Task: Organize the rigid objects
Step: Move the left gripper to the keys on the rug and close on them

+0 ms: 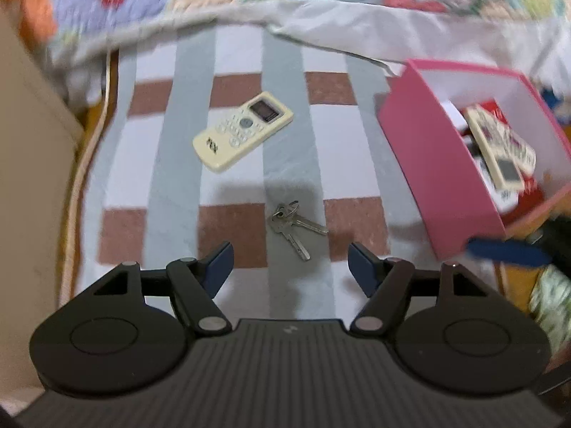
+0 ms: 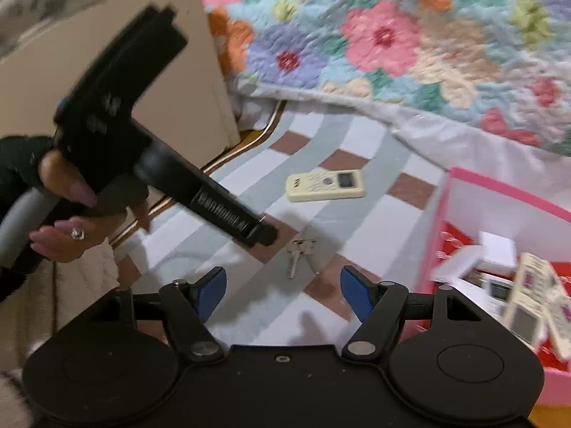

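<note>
A bunch of keys [image 1: 291,224] lies on the checked cloth just ahead of my open, empty left gripper [image 1: 291,267]. A cream remote control [image 1: 242,131] lies farther ahead, left of centre. A pink box [image 1: 439,178] at the right holds another remote [image 1: 499,149] and small boxes. In the right wrist view the keys [image 2: 301,255] lie just ahead of my open, empty right gripper [image 2: 282,290], the cream remote [image 2: 325,184] lies beyond them, and the pink box [image 2: 433,249] stands at the right. The left gripper body [image 2: 221,210] reaches in from the left above the keys.
A floral quilt [image 2: 374,35] covers the bed behind the cloth. A beige cabinet [image 2: 185,71] stands at the left. A blue finger of the right gripper [image 1: 506,251] shows beside the pink box in the left wrist view.
</note>
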